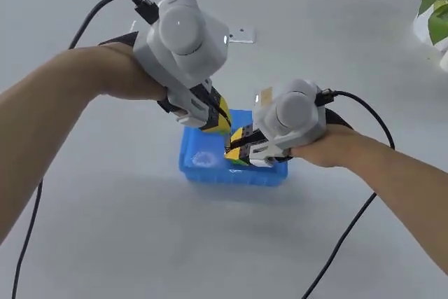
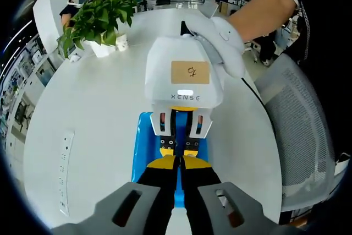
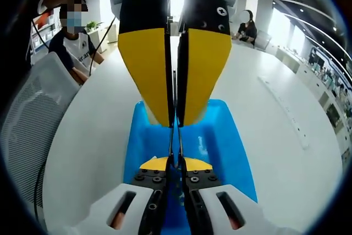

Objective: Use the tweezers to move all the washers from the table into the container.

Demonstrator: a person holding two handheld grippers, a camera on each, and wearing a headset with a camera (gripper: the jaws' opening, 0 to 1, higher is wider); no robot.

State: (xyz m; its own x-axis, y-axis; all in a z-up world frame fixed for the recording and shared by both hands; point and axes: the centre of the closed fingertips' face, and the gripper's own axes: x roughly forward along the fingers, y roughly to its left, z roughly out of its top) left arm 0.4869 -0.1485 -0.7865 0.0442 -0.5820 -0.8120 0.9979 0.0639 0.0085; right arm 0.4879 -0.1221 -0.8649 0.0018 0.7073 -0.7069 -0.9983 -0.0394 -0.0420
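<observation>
The left gripper (image 1: 218, 122) and right gripper (image 1: 236, 150) meet tip to tip directly over the blue container (image 1: 210, 173), which sits on the white table (image 1: 105, 229). Holding them there would let anything released fall inside, not back onto the surface. Each gripper's jaws are pressed together. In the right gripper view a thin dark sliver, probably the tweezers (image 3: 175, 138), runs from its own closed tips up between the other gripper's yellow pads, so both appear clamped on the same tool, perhaps to steady or re-seat it. The sliver is too fine to be sure. A pale patch (image 1: 204, 158) on the container floor may be washers already dropped in.
</observation>
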